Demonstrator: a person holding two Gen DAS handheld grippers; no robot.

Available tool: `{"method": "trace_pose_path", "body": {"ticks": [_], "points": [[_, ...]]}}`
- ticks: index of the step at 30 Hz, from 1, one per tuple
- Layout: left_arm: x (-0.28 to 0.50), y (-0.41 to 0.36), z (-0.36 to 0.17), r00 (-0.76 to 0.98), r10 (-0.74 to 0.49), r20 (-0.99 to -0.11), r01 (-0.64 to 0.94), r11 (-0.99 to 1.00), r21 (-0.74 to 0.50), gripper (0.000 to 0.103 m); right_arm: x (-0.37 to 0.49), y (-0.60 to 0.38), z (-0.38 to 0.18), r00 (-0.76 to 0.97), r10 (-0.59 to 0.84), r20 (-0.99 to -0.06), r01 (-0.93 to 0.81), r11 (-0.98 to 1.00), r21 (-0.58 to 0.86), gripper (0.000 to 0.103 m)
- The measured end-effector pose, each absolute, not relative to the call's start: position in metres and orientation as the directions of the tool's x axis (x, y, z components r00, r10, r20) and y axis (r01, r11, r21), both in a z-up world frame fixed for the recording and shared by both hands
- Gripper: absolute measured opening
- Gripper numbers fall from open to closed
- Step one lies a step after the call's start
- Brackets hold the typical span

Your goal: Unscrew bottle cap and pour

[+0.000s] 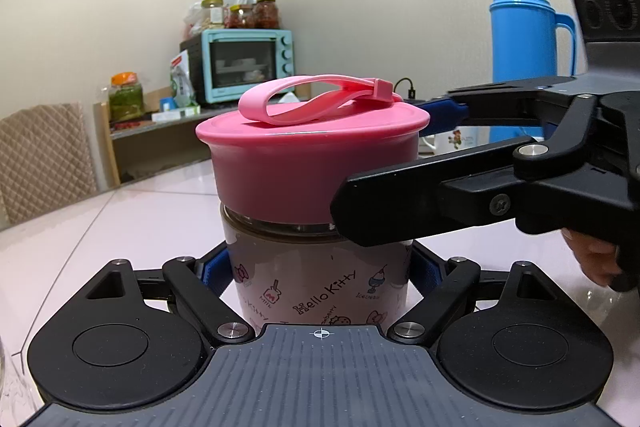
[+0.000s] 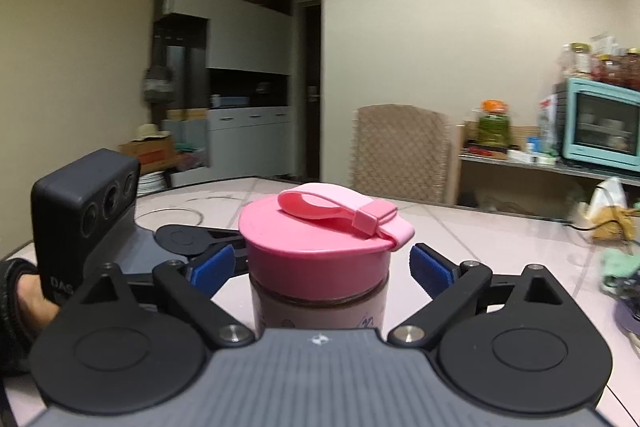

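A Hello Kitty bottle (image 1: 320, 283) with a wide pink screw cap (image 1: 312, 163) and a pink strap loop stands upright on the pale table. My left gripper (image 1: 320, 269) is shut on the bottle's body, blue pads pressed to both sides. My right gripper (image 2: 320, 265) is open around the pink cap (image 2: 316, 259), with gaps between its blue pads (image 2: 430, 269) and the cap. In the left wrist view the right gripper's black fingers (image 1: 400, 211) reach in from the right at cap height. The bottle's body (image 2: 320, 309) holds brown liquid.
A blue thermos (image 1: 524, 35) stands at the back right. A teal toaster oven (image 1: 248, 63) and jars sit on a shelf behind. A chair (image 2: 400, 151) stands at the table's far edge. Cloths and a bag (image 2: 608, 211) lie on the table's right side.
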State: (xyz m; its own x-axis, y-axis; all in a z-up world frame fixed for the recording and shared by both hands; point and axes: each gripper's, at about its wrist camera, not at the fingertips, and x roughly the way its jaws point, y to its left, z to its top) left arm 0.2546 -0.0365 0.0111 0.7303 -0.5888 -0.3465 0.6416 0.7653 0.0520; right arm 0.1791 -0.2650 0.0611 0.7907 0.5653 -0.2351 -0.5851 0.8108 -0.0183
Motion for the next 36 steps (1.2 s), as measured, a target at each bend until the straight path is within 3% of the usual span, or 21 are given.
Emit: {"method": "trace_pose_path", "body": {"ticks": [28, 36], "points": [[0.255, -0.036, 0.011, 0.730, -0.589, -0.347, 0.642, 0.765, 0.052, 0.090, 0.177, -0.224, 0.046, 0.904, 0.364, -0.223, -0.374, 0.927, -0.002, 0.096], [0.254, -0.036, 0.011, 0.730, -0.589, -0.346, 0.642, 0.765, 0.051, 0.090, 0.175, -0.221, 0.047, 0.902, 0.366, -0.228, -0.376, 0.927, 0.002, 0.085]]}}
